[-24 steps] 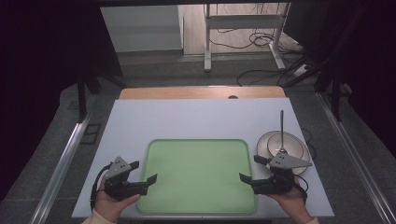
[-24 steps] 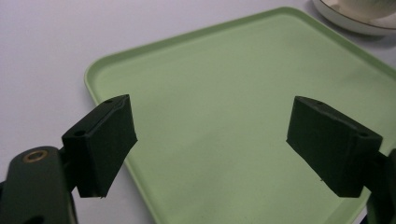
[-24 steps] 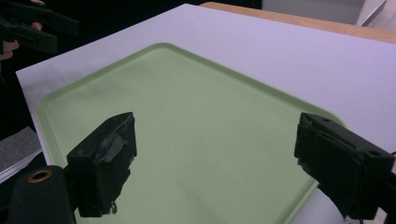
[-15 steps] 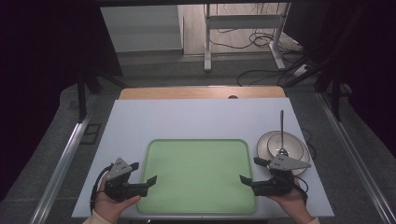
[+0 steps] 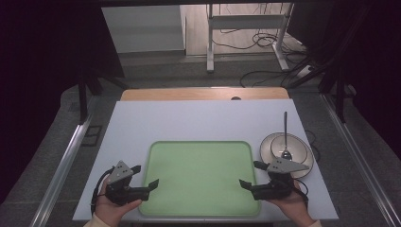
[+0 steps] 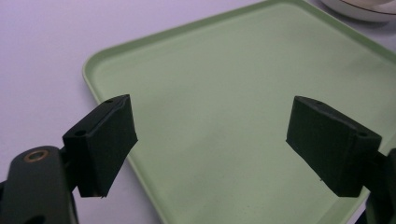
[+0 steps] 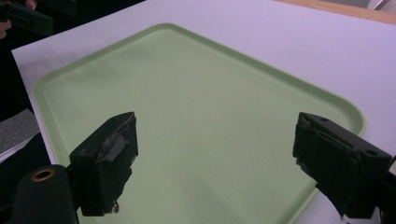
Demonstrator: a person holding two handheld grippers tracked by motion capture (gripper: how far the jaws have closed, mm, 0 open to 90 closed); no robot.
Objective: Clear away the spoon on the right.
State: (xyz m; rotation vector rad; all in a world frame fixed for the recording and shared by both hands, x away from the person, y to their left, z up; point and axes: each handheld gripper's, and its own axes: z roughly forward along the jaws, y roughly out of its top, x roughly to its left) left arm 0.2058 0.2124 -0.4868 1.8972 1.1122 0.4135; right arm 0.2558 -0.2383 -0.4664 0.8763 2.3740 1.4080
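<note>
High view: we hold the left gripper (image 5: 142, 182) at the near left edge of the green tray (image 5: 201, 177) and the right gripper (image 5: 250, 182) at its near right edge, both pointing inward over it. On each, the fingers (image 6: 105, 142) are spread wide with nothing between them. The tray lies flat on the white counter (image 5: 189, 123). Just right of it sits a pale plate (image 5: 295, 146) with a spoon (image 5: 285, 135) resting in it.
</note>
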